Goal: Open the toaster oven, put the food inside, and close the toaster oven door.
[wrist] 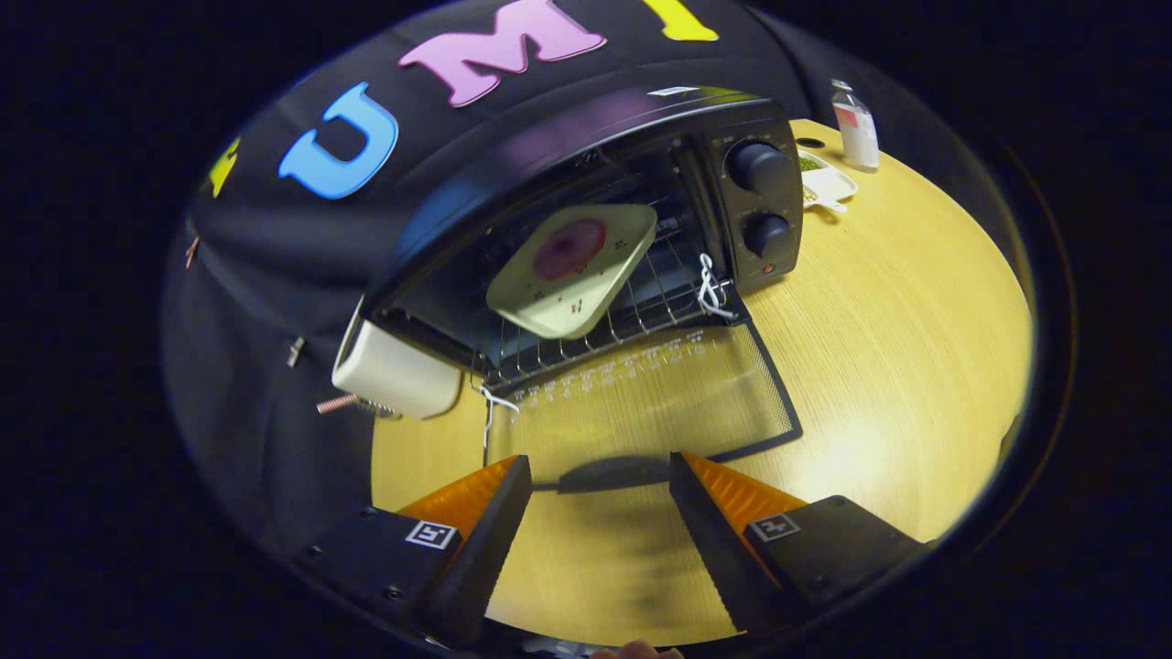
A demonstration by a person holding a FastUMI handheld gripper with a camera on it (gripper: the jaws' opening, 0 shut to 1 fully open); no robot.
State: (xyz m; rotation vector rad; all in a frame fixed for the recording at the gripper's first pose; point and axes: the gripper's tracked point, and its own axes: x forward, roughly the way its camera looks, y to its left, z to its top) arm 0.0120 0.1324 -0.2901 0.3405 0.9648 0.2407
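The black toaster oven (586, 174) stands on the wooden table with its glass door (641, 398) folded down flat. Inside, on the wire rack (632, 316), rests a pale square plate (572, 272) carrying a dark red round piece of food (569, 249). The door's dark handle (612, 474) lies just ahead of my fingers, in the gap between their tips. My gripper (600, 476) is open, its orange-and-black fingers (499, 513) apart and holding nothing.
A cream-coloured box-like object (394, 375) sits beside the oven on one side. On the other side are a white dish with green bits (824, 183) and a small white bottle (856, 128). Bare wooden tabletop (916, 348) spreads beside the door.
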